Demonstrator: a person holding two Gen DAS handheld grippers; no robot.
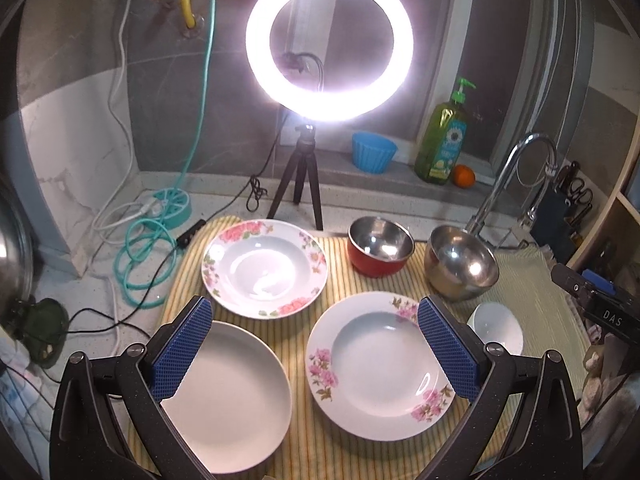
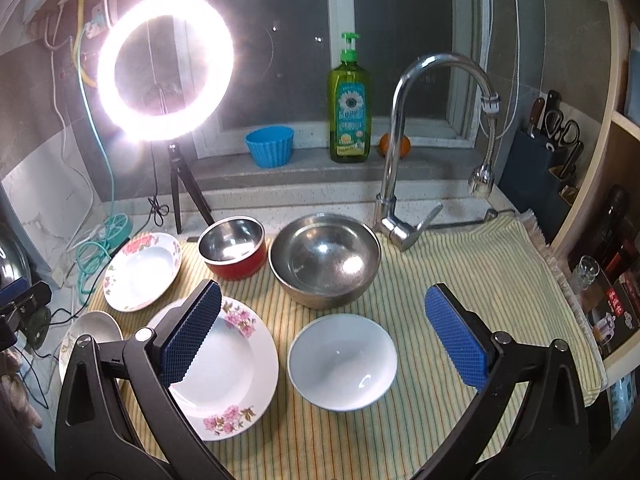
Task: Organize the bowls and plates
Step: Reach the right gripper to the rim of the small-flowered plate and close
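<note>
Both grippers empty, jaws wide: left gripper (image 1: 316,344) above plain plate (image 1: 236,400), right gripper (image 2: 324,332) above white bowl (image 2: 342,362); plates left of steel bowl (image 2: 325,258), unstacked, likely awaiting sorting

Only one bit of lettering reads cleanly here, "DAS" in white on the black device (image 1: 608,312) at the right edge, while the soap bottle's (image 2: 349,108) daisy label is too small to read.

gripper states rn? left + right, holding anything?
Left gripper: open, holding nothing, above the plates on the striped mat.
Right gripper: open, holding nothing, above the white bowl.
</note>
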